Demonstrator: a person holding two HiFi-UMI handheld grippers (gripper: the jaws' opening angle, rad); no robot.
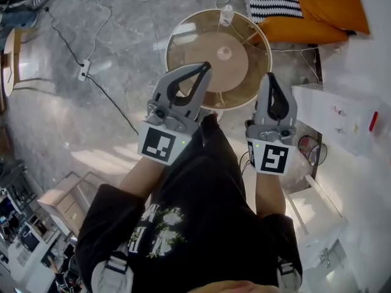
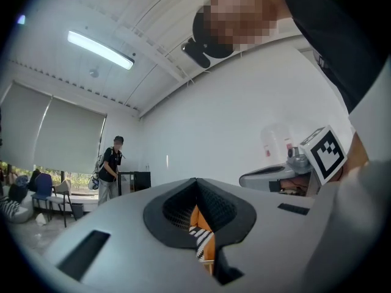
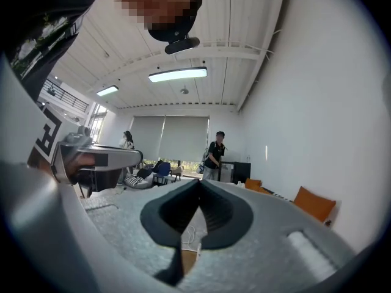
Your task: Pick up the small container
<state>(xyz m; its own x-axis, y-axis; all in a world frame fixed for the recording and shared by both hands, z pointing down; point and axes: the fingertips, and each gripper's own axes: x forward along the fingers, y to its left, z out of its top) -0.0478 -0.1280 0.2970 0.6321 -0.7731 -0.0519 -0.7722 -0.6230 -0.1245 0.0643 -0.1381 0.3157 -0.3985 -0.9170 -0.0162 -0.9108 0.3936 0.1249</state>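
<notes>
Hovering side by side at near edge of round table (image 1: 182, 41): left tongs (image 1: 205, 67), right tongs (image 1: 269, 77), both pinched closed, nothing between. Small container (image 1: 226, 15) upright at table's far rim, label too small to read. Orange sofa (image 1: 333, 5) just beyond; cables (image 1: 91, 81) across floor (image 1: 67, 127) at left.

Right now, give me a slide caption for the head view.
Left gripper and right gripper, both shut and empty, poised before a round table with a small clear container at its far edge.
</notes>
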